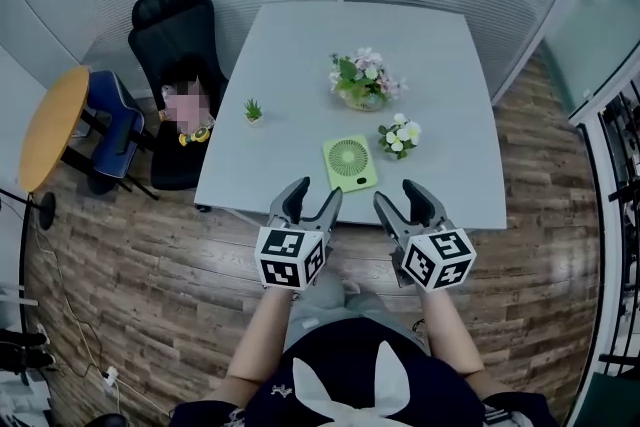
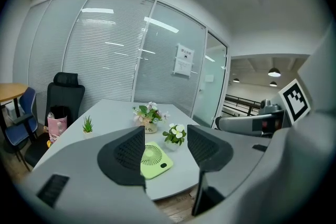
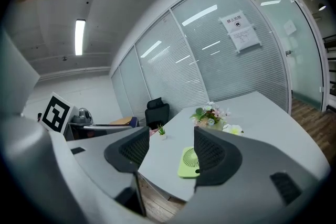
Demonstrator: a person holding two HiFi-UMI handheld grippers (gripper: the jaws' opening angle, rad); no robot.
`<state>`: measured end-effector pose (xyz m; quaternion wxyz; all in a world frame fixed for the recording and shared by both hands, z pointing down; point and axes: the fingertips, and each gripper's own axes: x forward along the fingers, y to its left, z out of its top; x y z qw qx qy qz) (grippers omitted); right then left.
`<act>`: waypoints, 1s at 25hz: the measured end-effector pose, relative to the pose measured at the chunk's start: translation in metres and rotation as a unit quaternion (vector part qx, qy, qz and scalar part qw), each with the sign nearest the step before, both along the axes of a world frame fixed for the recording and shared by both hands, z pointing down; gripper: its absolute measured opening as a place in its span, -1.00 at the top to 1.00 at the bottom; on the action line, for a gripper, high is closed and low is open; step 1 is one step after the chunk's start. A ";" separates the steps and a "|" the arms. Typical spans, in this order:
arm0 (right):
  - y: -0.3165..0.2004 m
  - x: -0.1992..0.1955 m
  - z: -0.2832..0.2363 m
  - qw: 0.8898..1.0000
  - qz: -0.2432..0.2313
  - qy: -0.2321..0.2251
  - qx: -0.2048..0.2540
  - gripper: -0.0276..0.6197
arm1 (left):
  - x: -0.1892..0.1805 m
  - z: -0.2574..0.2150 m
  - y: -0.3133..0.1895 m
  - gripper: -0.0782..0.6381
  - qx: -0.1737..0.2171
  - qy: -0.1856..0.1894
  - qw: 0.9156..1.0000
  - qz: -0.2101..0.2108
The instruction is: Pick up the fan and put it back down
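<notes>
A small light-green square fan (image 1: 349,162) lies flat on the grey table (image 1: 270,95), close to its near edge. It also shows between the jaws in the left gripper view as the fan (image 2: 154,160) and in the right gripper view as the fan (image 3: 188,162). My left gripper (image 1: 313,195) hovers just short of the table edge, left of the fan, jaws wide open and empty. My right gripper (image 1: 400,194) hangs to the fan's right, likewise open and empty. Neither touches the fan.
A white flower pot (image 1: 399,137) stands just right of the fan, a larger bouquet (image 1: 363,79) behind it, and a tiny green plant (image 1: 253,110) at the table's left. A black office chair (image 1: 178,80), a blue chair (image 1: 112,130) and a round wooden table (image 1: 52,124) stand left.
</notes>
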<state>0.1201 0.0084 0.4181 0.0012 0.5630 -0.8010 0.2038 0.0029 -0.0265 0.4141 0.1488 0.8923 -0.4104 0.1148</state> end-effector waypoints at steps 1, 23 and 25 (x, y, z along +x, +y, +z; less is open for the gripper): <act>-0.002 0.000 0.002 1.000 -0.001 0.000 -0.002 0.12 | 0.001 0.002 -0.001 0.10 -0.003 0.000 1.000 0.000; -0.095 -0.004 0.083 0.994 -0.025 -0.001 -0.106 0.11 | 0.019 0.084 -0.086 0.10 -0.107 -0.017 0.994 0.012; -0.102 -0.004 0.092 0.993 -0.028 -0.001 -0.117 0.11 | 0.020 0.093 -0.092 0.10 -0.118 -0.019 0.993 0.011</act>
